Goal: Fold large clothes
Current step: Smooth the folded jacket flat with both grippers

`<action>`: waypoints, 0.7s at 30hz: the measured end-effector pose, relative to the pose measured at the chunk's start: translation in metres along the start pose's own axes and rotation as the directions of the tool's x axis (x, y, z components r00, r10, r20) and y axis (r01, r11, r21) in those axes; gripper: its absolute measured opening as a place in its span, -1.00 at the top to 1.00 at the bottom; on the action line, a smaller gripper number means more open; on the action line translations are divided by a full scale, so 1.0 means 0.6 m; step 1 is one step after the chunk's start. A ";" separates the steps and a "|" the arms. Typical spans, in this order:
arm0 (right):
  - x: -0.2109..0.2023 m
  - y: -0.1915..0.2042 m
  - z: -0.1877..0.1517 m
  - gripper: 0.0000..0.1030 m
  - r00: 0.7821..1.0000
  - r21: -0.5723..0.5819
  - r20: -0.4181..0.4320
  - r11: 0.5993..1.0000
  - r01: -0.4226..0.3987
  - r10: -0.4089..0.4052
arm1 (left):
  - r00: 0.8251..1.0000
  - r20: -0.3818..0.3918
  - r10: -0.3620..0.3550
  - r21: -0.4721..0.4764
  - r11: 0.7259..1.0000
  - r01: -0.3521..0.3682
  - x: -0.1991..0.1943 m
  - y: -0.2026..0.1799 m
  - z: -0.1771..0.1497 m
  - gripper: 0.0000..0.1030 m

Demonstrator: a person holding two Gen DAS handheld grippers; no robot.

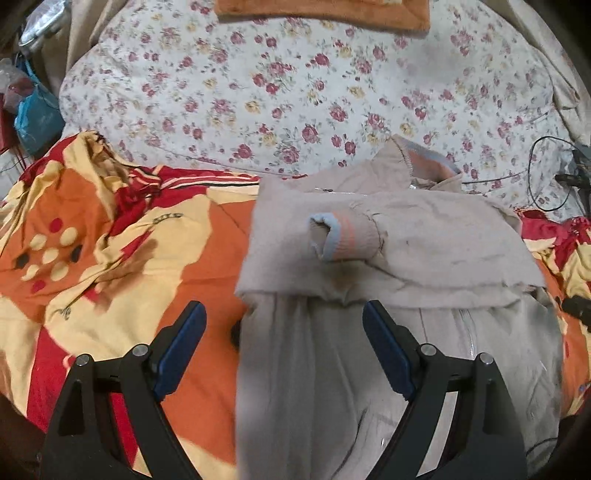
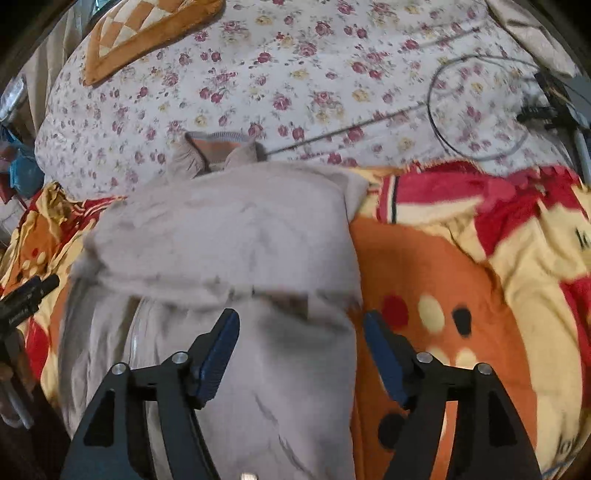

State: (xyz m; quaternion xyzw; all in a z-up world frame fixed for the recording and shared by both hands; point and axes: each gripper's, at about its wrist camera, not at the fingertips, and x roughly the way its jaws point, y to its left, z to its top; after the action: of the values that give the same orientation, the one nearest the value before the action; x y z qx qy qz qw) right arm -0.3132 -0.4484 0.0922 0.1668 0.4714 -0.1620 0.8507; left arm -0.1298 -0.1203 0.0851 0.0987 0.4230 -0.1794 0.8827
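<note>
A large beige jacket (image 1: 424,236) lies on the bed with its sleeves folded across the chest; one ribbed cuff (image 1: 343,236) with blue and orange stripes lies on top. Its striped collar (image 1: 424,162) points away from me. My left gripper (image 1: 284,314) is open and empty, hovering over the jacket's lower left edge. In the right wrist view the jacket (image 2: 229,229) fills the middle and its collar (image 2: 218,147) is at the far end. My right gripper (image 2: 301,321) is open and empty, over the jacket's lower right edge.
The jacket rests on an orange, red and yellow blanket (image 1: 110,240), which also shows in the right wrist view (image 2: 461,277). A floral quilt (image 1: 295,92) lies beyond it. An orange cushion (image 2: 144,33) sits at the far end. Black cables (image 2: 480,110) lie at the right. Bags (image 1: 33,114) crowd the left.
</note>
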 end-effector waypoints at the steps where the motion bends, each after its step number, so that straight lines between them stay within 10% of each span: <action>1: -0.006 -0.006 -0.012 -0.39 1.000 0.011 -0.007 1.000 0.002 -0.002 | 1.000 0.006 0.001 -0.001 1.000 -0.001 -0.010 0.004 -0.007 -0.69; 11: -0.024 -0.044 -0.109 -0.51 0.997 0.074 -0.066 0.997 -0.019 0.024 | 0.998 0.051 0.048 0.018 0.999 -0.049 -0.071 0.048 -0.068 -0.69; 21: -0.033 -0.032 -0.181 -0.54 0.992 -0.015 -0.125 0.999 -0.033 0.031 | 0.991 -0.101 -0.093 -0.020 0.996 0.091 -0.073 0.101 -0.177 -0.69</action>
State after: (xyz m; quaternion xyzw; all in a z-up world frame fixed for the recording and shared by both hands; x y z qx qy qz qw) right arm -0.4125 -0.4158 0.0524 0.1769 0.5222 -0.1337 0.8235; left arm -0.2063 -0.0203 0.0545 0.0812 0.4731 -0.2112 0.8515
